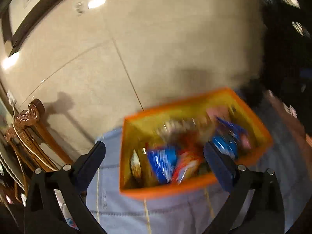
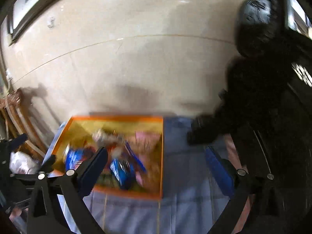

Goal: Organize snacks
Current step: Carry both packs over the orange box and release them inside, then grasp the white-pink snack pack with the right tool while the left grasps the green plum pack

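Observation:
An orange box point(image 1: 195, 99) with yellow inner walls stands on a light blue tablecloth point(image 1: 175, 214). Several snack packets lie in it, blurred: a blue packet point(image 1: 161, 161), a red and orange packet point(image 1: 185, 165) and another blue packet point(image 1: 228, 140). My left gripper point(image 1: 156, 154) is open just above the box's near side, with nothing between its fingers. In the right wrist view the same orange box point(image 2: 117, 118) lies to the left, holding a blue packet point(image 2: 122, 171) and a pink packet point(image 2: 146, 138). My right gripper point(image 2: 156, 158) is open over the box's right edge and the tablecloth point(image 2: 185, 175), holding nothing.
A carved wooden chair point(image 1: 29, 128) stands at the left, against a pale tiled wall point(image 1: 156, 39). A dark bulky shape point(image 2: 253, 101), too blurred to identify, fills the right side and reaches over the cloth. A white crumpled bag point(image 2: 21, 161) lies at the left, beside the box.

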The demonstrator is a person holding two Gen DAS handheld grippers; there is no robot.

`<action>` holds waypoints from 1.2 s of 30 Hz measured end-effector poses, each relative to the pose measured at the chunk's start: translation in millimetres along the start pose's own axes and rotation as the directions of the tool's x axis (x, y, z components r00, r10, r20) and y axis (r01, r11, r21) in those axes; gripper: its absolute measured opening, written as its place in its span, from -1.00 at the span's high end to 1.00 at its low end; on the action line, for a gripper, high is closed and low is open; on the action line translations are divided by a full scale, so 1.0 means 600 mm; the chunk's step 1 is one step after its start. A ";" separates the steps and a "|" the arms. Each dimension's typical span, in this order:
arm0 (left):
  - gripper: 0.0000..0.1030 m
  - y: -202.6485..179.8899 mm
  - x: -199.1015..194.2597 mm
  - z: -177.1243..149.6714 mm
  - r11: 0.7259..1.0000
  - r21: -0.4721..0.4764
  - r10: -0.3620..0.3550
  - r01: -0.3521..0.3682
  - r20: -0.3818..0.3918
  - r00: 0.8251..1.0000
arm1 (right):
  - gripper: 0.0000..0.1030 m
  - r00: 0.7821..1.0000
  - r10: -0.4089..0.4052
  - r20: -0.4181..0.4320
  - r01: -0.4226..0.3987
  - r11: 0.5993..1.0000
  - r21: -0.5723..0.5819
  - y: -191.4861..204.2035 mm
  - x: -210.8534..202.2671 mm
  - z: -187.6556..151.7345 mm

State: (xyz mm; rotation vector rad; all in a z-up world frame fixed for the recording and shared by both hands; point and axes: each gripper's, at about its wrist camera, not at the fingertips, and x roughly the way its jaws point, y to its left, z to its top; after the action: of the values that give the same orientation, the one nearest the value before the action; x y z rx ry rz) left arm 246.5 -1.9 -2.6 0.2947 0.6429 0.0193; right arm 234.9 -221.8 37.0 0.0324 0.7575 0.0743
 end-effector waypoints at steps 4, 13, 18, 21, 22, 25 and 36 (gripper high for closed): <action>-0.92 -0.050 -0.026 -0.099 0.994 0.099 -0.041 0.044 -0.034 0.999 | -0.93 0.993 -0.076 -0.089 0.071 0.996 -0.059 -0.004 -0.057 -0.142; -0.92 -0.121 0.009 -0.224 0.956 0.112 -0.250 0.271 -0.170 0.953 | -0.93 0.910 -0.059 -0.410 0.127 0.982 0.141 -0.020 -0.072 -0.504; -0.92 -0.138 0.041 -0.233 0.927 0.072 -0.352 0.369 -0.179 0.919 | -0.93 0.920 -0.089 -0.382 0.172 0.967 0.188 -0.005 -0.067 -0.554; -0.92 -0.155 0.068 -0.254 0.925 0.084 -0.347 0.370 -0.212 0.914 | -0.93 0.909 -0.095 -0.406 0.197 0.956 0.216 -0.005 -0.053 -0.566; -0.92 -0.158 0.073 -0.259 0.927 0.088 -0.338 0.365 -0.229 0.913 | -0.93 0.903 -0.109 -0.415 0.214 0.952 0.217 -0.005 -0.046 -0.567; -0.92 -0.163 0.085 -0.282 0.914 0.074 -0.367 0.399 -0.273 0.890 | -0.93 0.899 -0.131 -0.418 0.234 0.951 0.204 -0.005 -0.048 -0.568; 0.23 -0.163 0.077 -0.285 0.890 0.022 -0.428 0.455 -0.297 0.853 | -0.01 0.910 -0.139 -0.391 0.238 0.947 0.216 0.004 -0.084 -0.552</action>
State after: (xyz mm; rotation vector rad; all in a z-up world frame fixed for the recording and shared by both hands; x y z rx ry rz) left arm 175.1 -45.5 -186.9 0.2269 0.9911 -0.4207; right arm -29.3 -222.6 -168.7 0.1991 1.1447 -0.2129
